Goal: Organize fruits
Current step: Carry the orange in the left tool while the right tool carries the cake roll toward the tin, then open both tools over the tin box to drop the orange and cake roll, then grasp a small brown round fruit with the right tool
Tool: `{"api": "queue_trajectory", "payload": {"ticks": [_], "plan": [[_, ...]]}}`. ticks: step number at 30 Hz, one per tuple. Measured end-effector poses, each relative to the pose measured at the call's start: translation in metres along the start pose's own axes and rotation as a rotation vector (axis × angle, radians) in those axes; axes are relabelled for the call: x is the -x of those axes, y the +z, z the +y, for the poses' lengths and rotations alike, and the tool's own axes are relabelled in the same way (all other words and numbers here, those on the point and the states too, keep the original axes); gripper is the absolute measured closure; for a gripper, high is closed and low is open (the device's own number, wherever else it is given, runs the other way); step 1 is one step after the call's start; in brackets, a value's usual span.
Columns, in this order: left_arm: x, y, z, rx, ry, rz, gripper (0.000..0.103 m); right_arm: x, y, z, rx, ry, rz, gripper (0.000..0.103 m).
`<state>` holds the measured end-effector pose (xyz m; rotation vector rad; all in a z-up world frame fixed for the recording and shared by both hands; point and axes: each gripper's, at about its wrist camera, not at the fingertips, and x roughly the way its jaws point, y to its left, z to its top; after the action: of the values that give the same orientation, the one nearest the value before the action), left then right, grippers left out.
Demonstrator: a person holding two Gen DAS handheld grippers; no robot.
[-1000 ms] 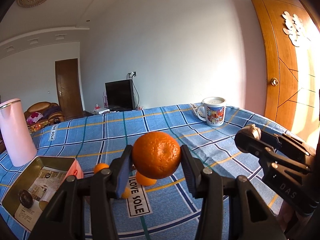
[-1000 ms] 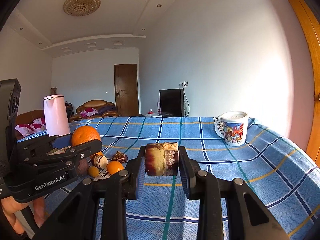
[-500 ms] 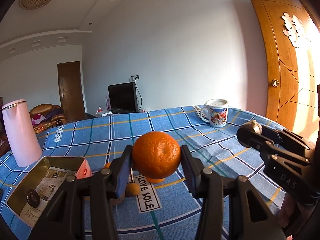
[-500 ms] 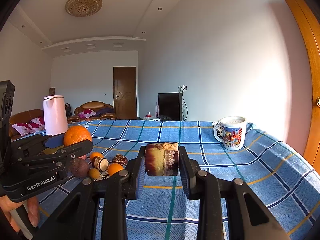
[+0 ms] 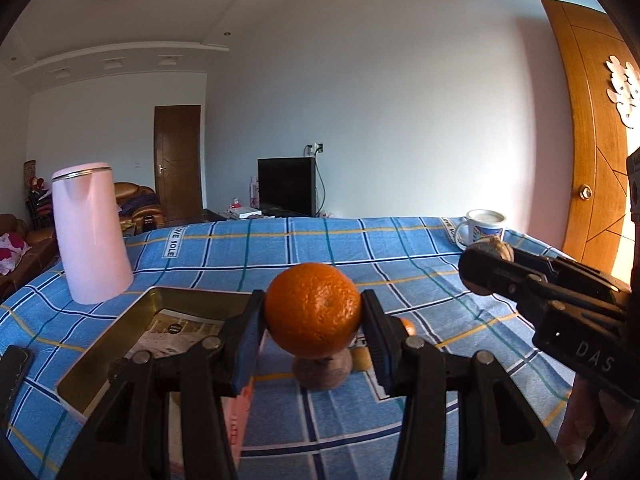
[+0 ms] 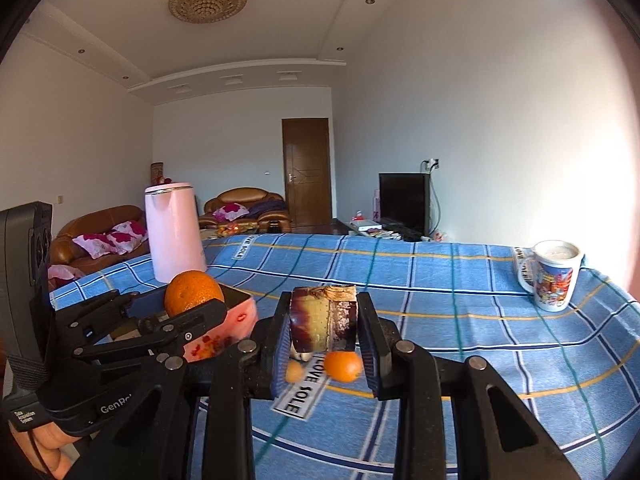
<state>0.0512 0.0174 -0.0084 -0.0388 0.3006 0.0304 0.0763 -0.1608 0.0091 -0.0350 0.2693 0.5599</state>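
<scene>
- The left claw (image 5: 314,324) pinches an orange (image 5: 313,309) across its widest part, one pad on each side, and carries it clear above the bench (image 5: 400,248), just beside the open gold tin (image 5: 104,356).
- The orange looks firm and round with a pebbled rind. It should grip well, but a ball can roll out of flat pads, so a hold at the equator is the safe one. It is probably moderately heavy for its size and will bruise if squeezed hard.
- The right claw (image 6: 323,326) is pressed onto a brownish, cut-looking chunk of fruit (image 6: 323,319), which I cannot identify. It hangs in the air over the cloth.
- That chunk has flat faces, so the pads sit squarely on it. Its cut surface may be moist and soft, so I judge light pressure best.
- Loose on the cloth below lie a small tangerine (image 6: 343,366) and a yellow kumquat-like fruit (image 6: 294,371). In the left view a dull brown round fruit (image 5: 322,372) sits under the held orange.
- A pink kettle (image 5: 91,234) stands behind the tin, and a printed mug (image 6: 554,276) sits well apart at the far right.
</scene>
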Motion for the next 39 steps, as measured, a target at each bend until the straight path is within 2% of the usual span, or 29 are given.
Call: {"api": "queue_trajectory", "payload": {"ticks": [8,15,21,30,31,33,34,35,37,39], "plan": [[-0.002,-0.006,0.080,0.110,0.138,0.054,0.054,-0.052,0.005,0.064,0.051,0.165,0.101,0.071],[-0.006,-0.016,0.119,0.149,0.197,0.112,0.054,-0.097,0.001,0.116,0.090,0.270,0.205,0.071],[-0.005,-0.024,0.140,0.172,0.211,0.139,0.054,-0.127,-0.011,0.145,0.130,0.305,0.306,0.071],[-0.005,-0.029,0.155,0.184,0.232,0.175,0.053,-0.151,-0.023,0.163,0.178,0.319,0.437,0.071],[-0.005,-0.029,0.153,0.179,0.239,0.172,0.051,-0.152,-0.024,0.163,0.173,0.328,0.452,0.070],[-0.001,-0.028,0.151,0.174,0.252,0.155,0.039,-0.151,-0.024,0.161,0.168,0.328,0.454,0.065],[0.002,-0.026,0.150,0.174,0.257,0.145,0.031,-0.148,-0.023,0.159,0.166,0.324,0.443,0.056],[0.005,-0.024,0.148,0.173,0.259,0.135,0.029,-0.145,-0.023,0.156,0.163,0.321,0.433,0.047],[0.010,-0.018,0.140,0.163,0.247,0.114,0.028,-0.133,-0.020,0.144,0.141,0.328,0.406,0.046],[0.013,-0.012,0.129,0.145,0.223,0.095,0.027,-0.118,-0.016,0.125,0.129,0.299,0.371,0.046]]}}
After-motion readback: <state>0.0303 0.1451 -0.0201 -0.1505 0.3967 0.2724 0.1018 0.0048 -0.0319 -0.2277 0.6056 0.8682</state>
